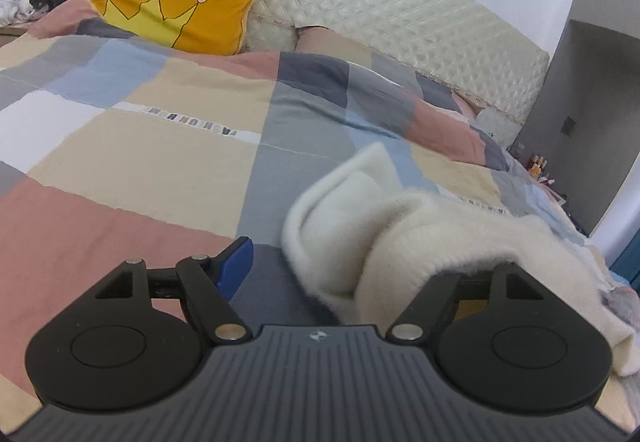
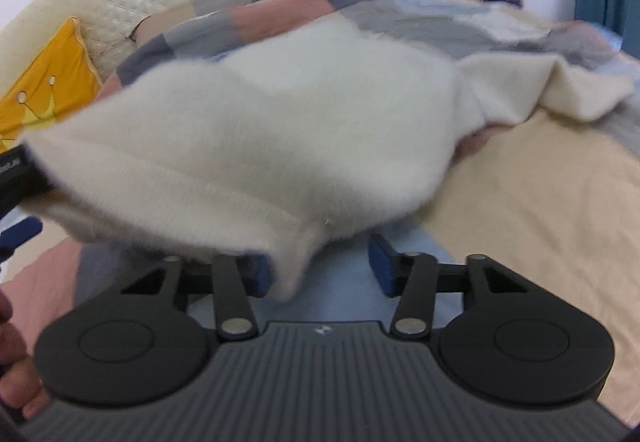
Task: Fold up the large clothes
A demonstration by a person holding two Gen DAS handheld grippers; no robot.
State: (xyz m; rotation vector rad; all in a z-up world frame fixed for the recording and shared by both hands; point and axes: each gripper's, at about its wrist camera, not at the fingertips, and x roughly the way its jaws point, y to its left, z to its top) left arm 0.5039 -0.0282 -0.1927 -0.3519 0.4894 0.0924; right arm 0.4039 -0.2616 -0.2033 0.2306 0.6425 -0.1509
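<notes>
One cream fuzzy sweater (image 2: 280, 130) is the only garment being handled, and it hangs bunched and partly lifted above a single patchwork duvet (image 1: 168, 146) of pink, beige, grey and blue blocks that covers the bed. In the left wrist view the left gripper (image 1: 344, 270) has its two fingers spread wide: one blue pad (image 1: 236, 262) is bare on the left side, while the other finger is buried under a thick fold of the sweater (image 1: 376, 234), so the cloth drapes over that side rather than being pinched between both pads; the jaws stand released. In the right wrist view the right gripper (image 2: 320, 270) also shows two blue pads (image 2: 380, 266) set well apart, with a drooping point of the sweater's edge hanging down into the gap between them; the image is smeared by motion there, so the cloth may brush the left pad, but neither pad visibly presses it, and this claw reads as released too. The rest of the sweater trails away to the right across the duvet. One yellow cushion (image 1: 176, 2) with a crown drawing leans against one quilted cream headboard (image 1: 360, 10) at the far end of the bed.
</notes>
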